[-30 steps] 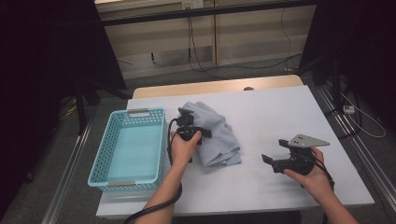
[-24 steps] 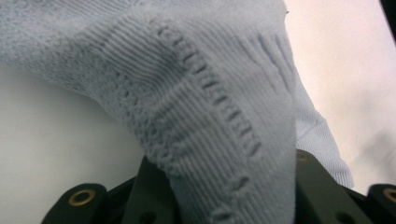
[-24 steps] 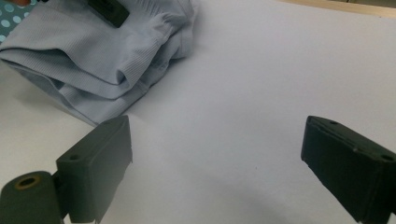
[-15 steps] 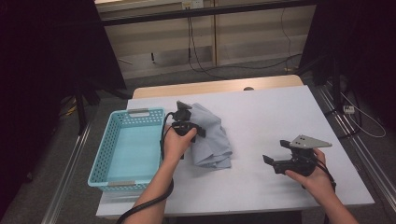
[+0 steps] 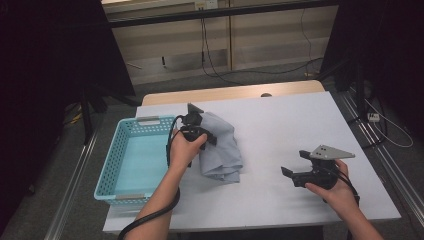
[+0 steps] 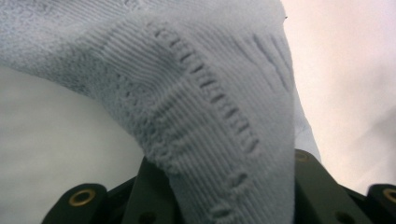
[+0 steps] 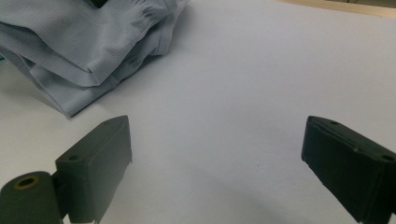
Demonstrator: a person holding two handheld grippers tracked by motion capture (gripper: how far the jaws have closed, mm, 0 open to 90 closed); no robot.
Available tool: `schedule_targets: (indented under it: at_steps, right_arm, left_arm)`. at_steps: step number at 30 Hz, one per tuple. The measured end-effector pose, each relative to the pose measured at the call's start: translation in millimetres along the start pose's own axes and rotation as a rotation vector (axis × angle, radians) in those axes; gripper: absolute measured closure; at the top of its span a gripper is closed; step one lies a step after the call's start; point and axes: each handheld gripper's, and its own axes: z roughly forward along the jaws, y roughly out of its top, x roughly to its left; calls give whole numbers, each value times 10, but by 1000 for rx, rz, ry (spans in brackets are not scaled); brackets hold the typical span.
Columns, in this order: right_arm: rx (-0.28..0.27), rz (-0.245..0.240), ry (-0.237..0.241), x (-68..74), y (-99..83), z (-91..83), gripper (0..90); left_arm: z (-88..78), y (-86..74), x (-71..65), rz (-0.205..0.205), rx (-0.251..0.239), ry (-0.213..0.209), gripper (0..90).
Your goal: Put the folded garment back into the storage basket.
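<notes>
High view: left claw (image 5: pixel 197 131) left of centre of the frame, clamped on a light blue-grey knitted cloth garment (image 5: pixel 220 150), bunched, one end lifted at the claw, the rest sagging onto the white bench (image 5: pixel 280 130). Turquoise perforated plastic basket (image 5: pixel 135 157) sits just left of the garment, on the bench's left edge, nothing visible inside. Left gripper view: ribbed fabric (image 6: pixel 205 116) pinched between the black jaws and draped over them, so grip looks firm. Right claw (image 5: pixel 295 172) lower right of the frame, well apart from the garment, resting low over the bench. Right gripper view: jaws spread wide, nothing between them, garment (image 7: pixel 88 42) in upper left.

Step in hand, as I judge it: lifting the garment to move it into the basket. Next move calls for raising it high enough to clear the basket rim, carrying it left, then releasing over the basket. Trailing fabric could snag the rim.
</notes>
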Motion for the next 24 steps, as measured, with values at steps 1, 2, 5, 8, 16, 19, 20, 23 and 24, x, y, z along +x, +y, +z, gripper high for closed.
schedule_targets:
  at_steps: [1, 2, 5, 8, 16, 19, 20, 23, 24]
  right_arm:
    - [0, 4, 0, -1, 3, -1, 85]
    - [-2, 1, 1, -4, 6, 2, 85]
    - [-1, -1, 4, 4, 11, 14, 85]
    - [2, -5, 8, 18, 7, 19, 85]
    - [-5, -3, 9, 7, 9, -2, 84]
    - [-5, -5, 9, 9, 13, -1, 84]
    - [-5, -6, 11, 8, 12, 2, 84]
    - [-3, -4, 12, 10, 11, 5, 84]
    - [-4, -5, 12, 10, 12, 4, 84]
  left_arm:
    - [-10, 9, 1, 3, 3, 2, 692]
    - [-20, 17, 2, 5, 5, 5, 692]
    - [-54, 43, -1, 17, 17, 16, 693]
    - [-99, 77, -10, 22, 24, 29, 694]
    - [-220, 164, -23, 53, 49, 69, 694]
    - [-258, 187, -15, 57, 65, 73, 695]
    - [-269, 193, -10, 56, 69, 72, 694]
    - [-293, 208, -3, 63, 78, 80, 695]
    - [-302, 213, -2, 64, 83, 82, 695]
